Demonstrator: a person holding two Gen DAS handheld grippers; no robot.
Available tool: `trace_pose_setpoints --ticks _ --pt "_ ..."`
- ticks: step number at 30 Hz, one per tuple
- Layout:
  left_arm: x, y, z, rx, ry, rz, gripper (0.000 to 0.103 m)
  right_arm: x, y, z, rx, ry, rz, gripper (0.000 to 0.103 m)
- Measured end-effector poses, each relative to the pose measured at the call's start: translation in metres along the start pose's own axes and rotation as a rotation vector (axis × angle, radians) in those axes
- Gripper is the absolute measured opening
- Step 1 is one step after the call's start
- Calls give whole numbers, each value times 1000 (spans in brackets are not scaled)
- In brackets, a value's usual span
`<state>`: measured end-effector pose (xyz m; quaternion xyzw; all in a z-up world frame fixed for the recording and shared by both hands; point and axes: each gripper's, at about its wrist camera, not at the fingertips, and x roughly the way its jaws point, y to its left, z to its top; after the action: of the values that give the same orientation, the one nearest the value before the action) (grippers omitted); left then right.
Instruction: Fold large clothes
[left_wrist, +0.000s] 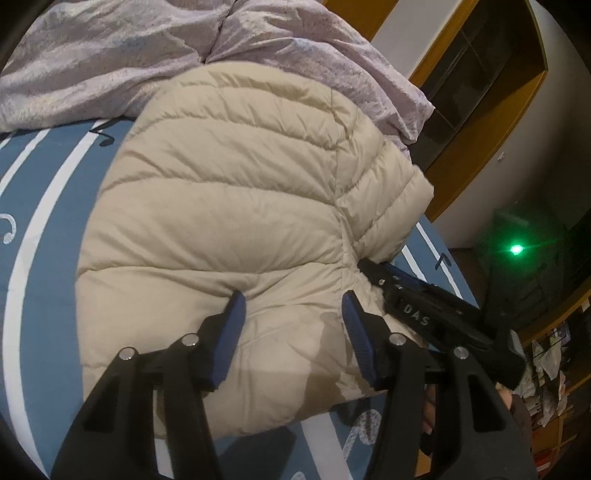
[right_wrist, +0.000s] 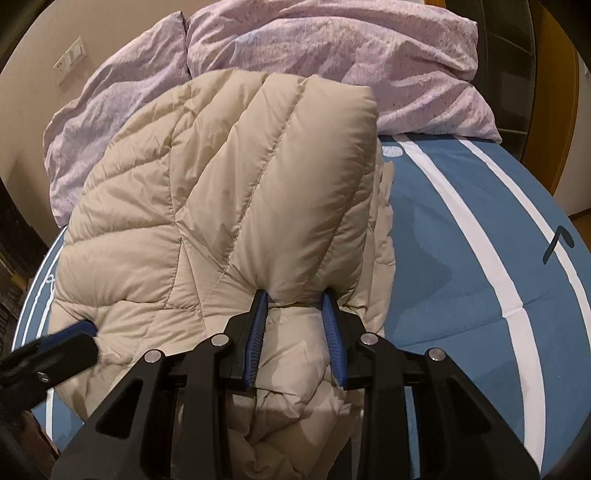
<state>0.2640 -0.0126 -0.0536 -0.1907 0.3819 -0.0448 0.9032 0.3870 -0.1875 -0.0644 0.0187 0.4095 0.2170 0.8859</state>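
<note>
A beige quilted down jacket (left_wrist: 229, 206) lies bunched on a blue bed sheet with white stripes (left_wrist: 44, 229). My left gripper (left_wrist: 293, 306) presses into its near part, and a thick bulge of fabric fills the gap between the blue pads, with creases running to both tips. In the right wrist view my right gripper (right_wrist: 293, 299) is shut on a puffy folded sleeve of the jacket (right_wrist: 295, 177), which narrows where the pads pinch it. The right gripper's black body (left_wrist: 417, 310) reaches into the jacket's right side. One left finger (right_wrist: 83, 328) touches the jacket's left edge.
A crumpled lilac duvet (right_wrist: 369, 62) lies at the head of the bed behind the jacket. Bare blue sheet (right_wrist: 461, 258) stretches to the right. A wooden cabinet (left_wrist: 480, 110), a green light (left_wrist: 516, 250) and cluttered shelves (left_wrist: 546, 369) stand beyond the bed's right edge.
</note>
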Motion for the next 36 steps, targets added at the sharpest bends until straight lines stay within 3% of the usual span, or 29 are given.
trace_pose_setpoints --ticks 16,36 --pt "-22 -3 34 49 -86 87 62 8 -8 -2 31 28 18 32" --pt "-19 5 42 65 -86 111 63 9 -9 -3 57 13 22 32"
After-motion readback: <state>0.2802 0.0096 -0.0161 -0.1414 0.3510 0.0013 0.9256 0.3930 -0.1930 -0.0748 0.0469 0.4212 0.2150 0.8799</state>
